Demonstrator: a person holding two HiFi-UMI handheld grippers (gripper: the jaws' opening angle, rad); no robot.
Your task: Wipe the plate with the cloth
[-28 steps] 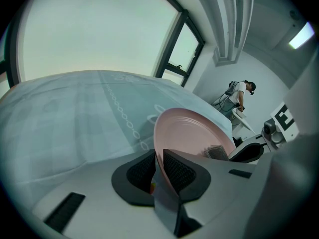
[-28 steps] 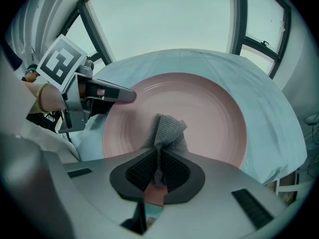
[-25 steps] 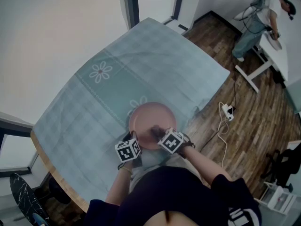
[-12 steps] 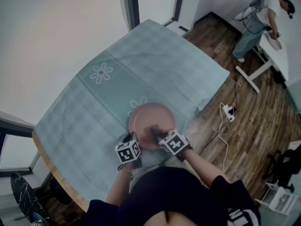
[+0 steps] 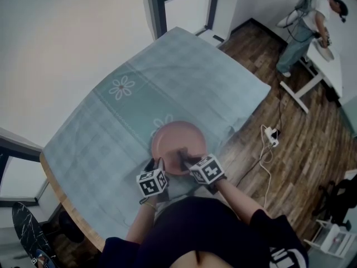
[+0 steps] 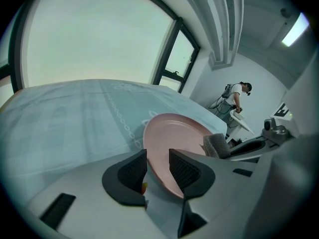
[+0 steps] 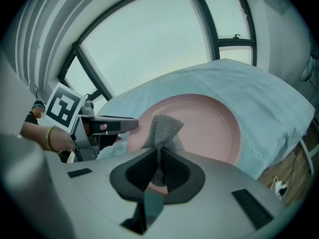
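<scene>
From the head view, the pink plate (image 5: 178, 141) sits at the near edge of the table, on its teal checked tablecloth (image 5: 167, 77), with my left gripper (image 5: 156, 163) at its near-left rim and my right gripper (image 5: 184, 157) over its near side. In the left gripper view the jaws have just been opening: the plate's rim stands between the pads, but they are apart from it, so I judge my steadying grip is let go. The grey mesh cloth (image 6: 216, 145) shows beyond. In the right gripper view the jaws are pinched tight on that cloth, its free end standing up above the plate's bowl, ready for wiping.
</scene>
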